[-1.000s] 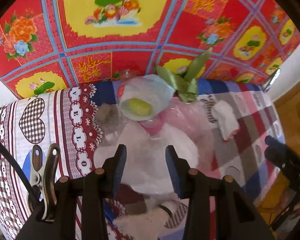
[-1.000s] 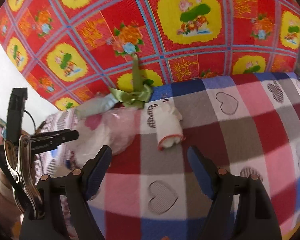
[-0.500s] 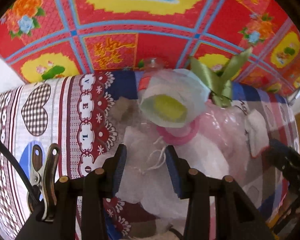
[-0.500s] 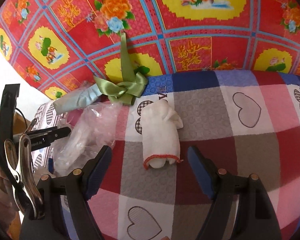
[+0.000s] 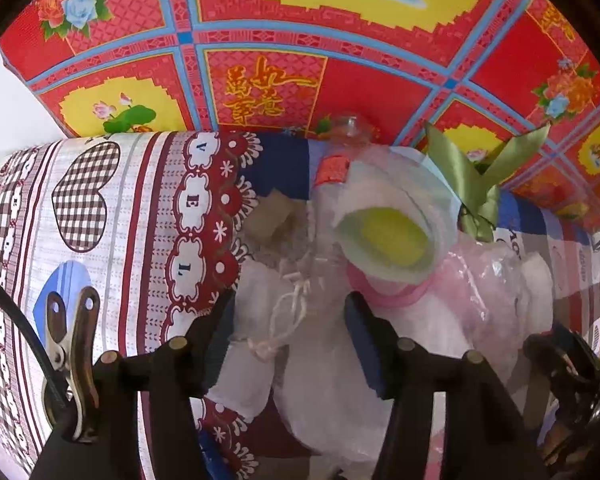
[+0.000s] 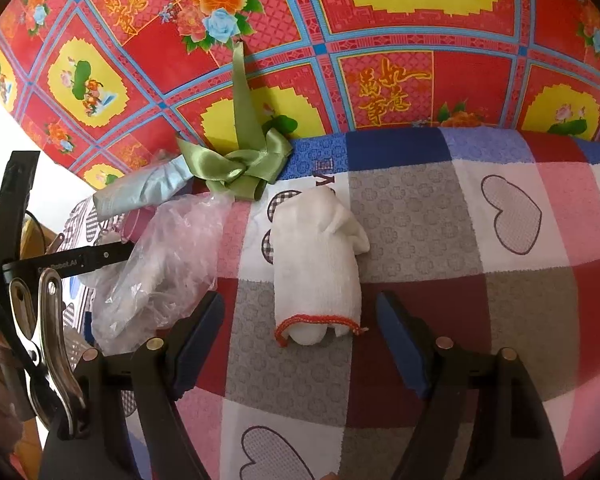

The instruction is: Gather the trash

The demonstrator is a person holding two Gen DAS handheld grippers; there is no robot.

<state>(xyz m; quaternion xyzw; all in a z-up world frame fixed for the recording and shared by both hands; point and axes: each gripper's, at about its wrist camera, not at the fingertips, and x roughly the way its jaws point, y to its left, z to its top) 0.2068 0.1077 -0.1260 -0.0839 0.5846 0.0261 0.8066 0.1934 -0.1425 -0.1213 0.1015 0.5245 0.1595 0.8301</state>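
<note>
A clear plastic bag [image 5: 320, 392] with white stuffing and a knotted string lies between the fingers of my left gripper [image 5: 292, 340]. Its jaws are opening and the pads stand just off the bag. Behind the bag lie a rolled pale-blue paper with a yellow inside [image 5: 392, 232], a pink ring [image 5: 392, 296] and a green ribbon bow [image 5: 476, 184]. A white knitted glove with a red cuff [image 6: 316, 264] lies flat on the checked cloth. My right gripper [image 6: 300, 344] is open, its fingers on either side of the cuff end without touching it.
A checked heart-print cloth [image 6: 480, 320] covers the table, and a red floral cloth [image 6: 380, 40] hangs behind it. A clear bottle with a red label [image 5: 340, 152] lies at the back of the pile. The crinkled bag [image 6: 168, 264] spreads left of the glove.
The left jaws have spread wider around the plastic bag, and that gripper has sunk closer to the pile. The right gripper came down over the glove, then stayed still.
</note>
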